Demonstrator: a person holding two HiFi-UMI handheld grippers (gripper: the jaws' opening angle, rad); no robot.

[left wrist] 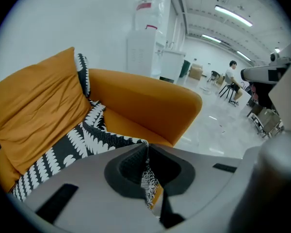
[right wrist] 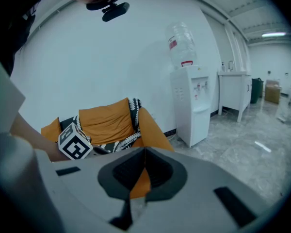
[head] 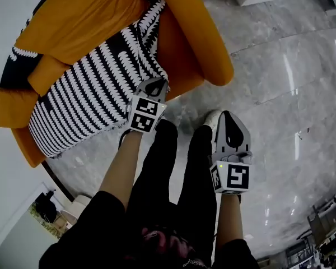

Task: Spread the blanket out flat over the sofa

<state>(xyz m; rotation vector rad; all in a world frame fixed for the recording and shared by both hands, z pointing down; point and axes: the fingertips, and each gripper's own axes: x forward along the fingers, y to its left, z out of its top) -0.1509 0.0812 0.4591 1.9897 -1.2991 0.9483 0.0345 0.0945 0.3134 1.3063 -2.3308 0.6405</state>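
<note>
Forward, left gripper (head: 155,84) pinches blanket (head: 89,88); right gripper (head: 227,116) hangs.

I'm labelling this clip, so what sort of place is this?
Probably an office or lab lounge, not a home: a bottled water dispenser, a polished stone-look floor, and a person seated far back.

Ahead: sofa (right wrist: 153,129) w/ blanket (right wrist: 123,141) — right tool (right wrist: 144,151) jaws together, nothing between.

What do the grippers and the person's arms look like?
The left gripper and right gripper are grey wedges with black pads, each carrying a white cube of black square markers. The right one shows a small green light. Sleeves are short and black.
</note>
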